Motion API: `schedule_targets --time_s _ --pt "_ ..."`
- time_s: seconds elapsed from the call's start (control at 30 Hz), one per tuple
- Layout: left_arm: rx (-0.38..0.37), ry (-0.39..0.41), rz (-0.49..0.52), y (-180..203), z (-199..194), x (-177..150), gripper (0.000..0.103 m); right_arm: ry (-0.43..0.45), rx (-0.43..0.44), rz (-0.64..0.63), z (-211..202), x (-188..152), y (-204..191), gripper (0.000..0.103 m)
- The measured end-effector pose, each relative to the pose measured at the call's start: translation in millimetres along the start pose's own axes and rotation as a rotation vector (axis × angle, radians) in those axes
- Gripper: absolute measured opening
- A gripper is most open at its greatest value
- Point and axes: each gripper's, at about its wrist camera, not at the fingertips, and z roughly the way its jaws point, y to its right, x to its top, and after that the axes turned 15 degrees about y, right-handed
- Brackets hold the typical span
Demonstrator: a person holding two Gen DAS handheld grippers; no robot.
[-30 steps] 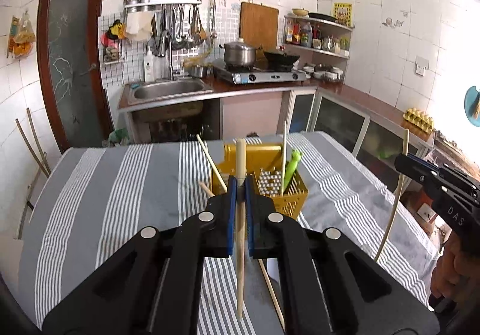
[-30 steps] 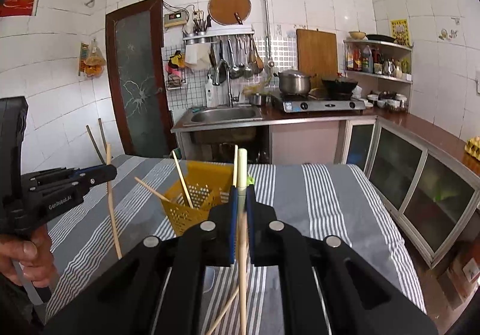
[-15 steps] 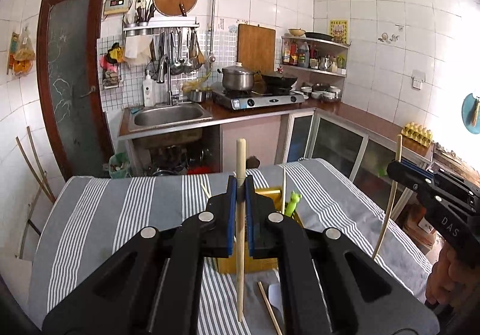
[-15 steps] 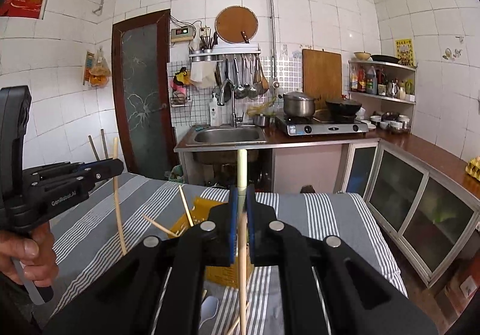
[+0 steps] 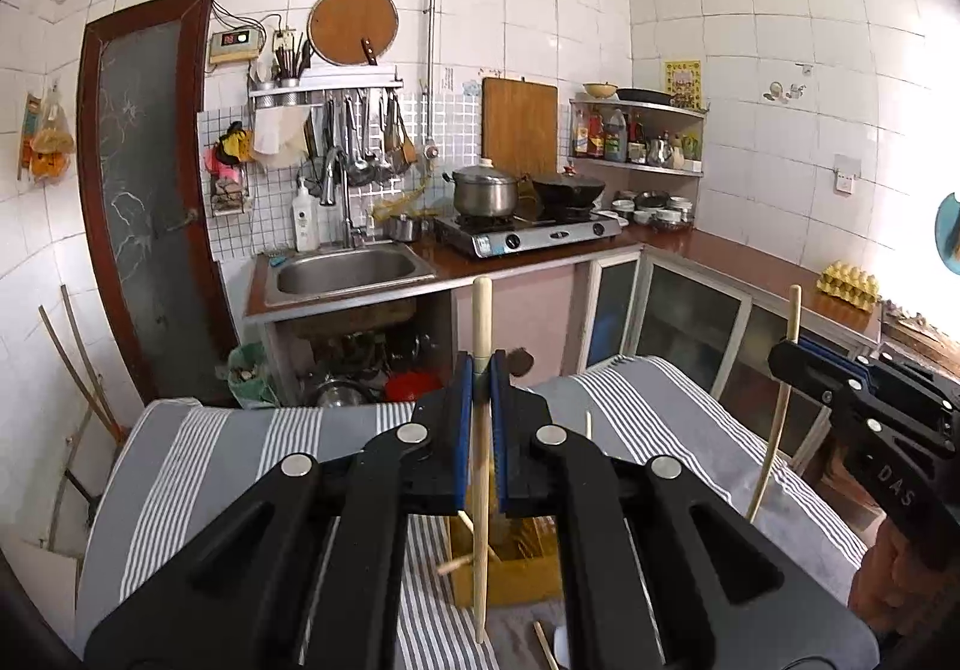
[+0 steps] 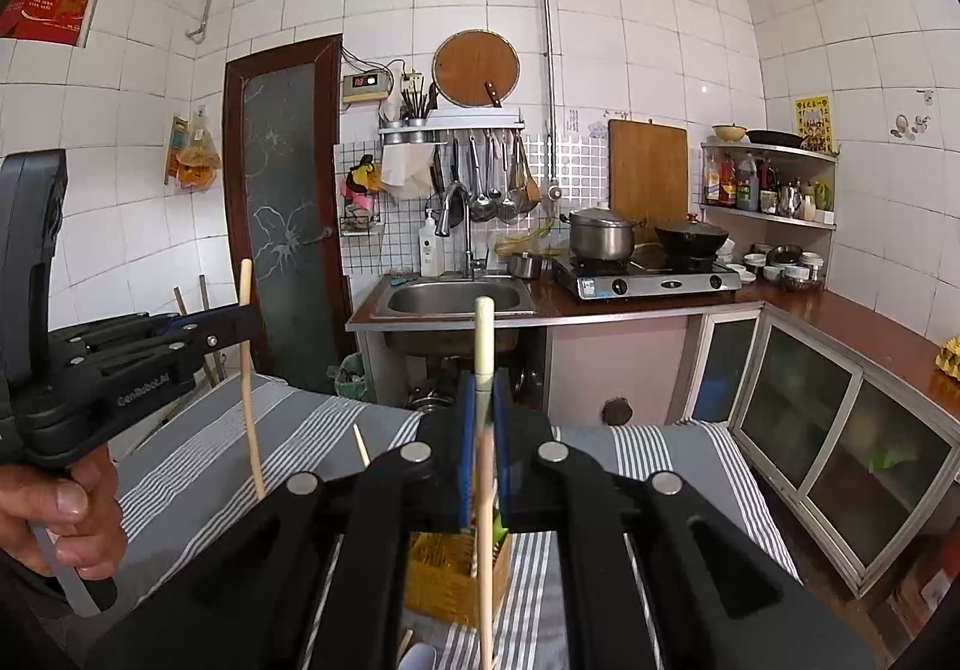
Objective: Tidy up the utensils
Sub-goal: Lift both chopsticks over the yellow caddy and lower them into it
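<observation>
My left gripper (image 5: 479, 370) is shut on a pale wooden chopstick (image 5: 480, 466) held upright above the striped table. My right gripper (image 6: 483, 388) is shut on another upright chopstick (image 6: 483, 490). Each gripper shows in the other's view: the right one (image 5: 798, 355) with its chopstick (image 5: 774, 430), the left one (image 6: 240, 319) with its chopstick (image 6: 249, 382). A yellow utensil basket (image 5: 516, 568) sits on the table below and behind the jaws, also in the right wrist view (image 6: 444, 574), with chopsticks standing in it. It is largely hidden by the grippers.
The table has a grey and white striped cloth (image 5: 198, 460). Loose chopsticks (image 5: 543, 649) and a white spoon (image 6: 420, 658) lie near its front. Behind stand a sink counter (image 5: 348, 274), a stove with pots (image 5: 522, 232) and glass-door cabinets (image 6: 840, 430).
Both grippers have risen and tilted up with their chopsticks. The basket has dropped low in both views and is now mostly hidden behind the jaws.
</observation>
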Motion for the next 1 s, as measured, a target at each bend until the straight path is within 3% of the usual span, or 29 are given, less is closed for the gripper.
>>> schedule_targets --time_s 0.57,1.0 --pt "0.019 0.021 -0.014 -13.8 58.4 14.3 0.005 0.077 0.026 -0.004 49.4 19.9 -10.6 0.006" --pt "0.011 0.019 -0.052 -16.9 91.2 -0.2 0.005 0.045 0.03 0.031 90.4 -4.6 -7.5 0.006"
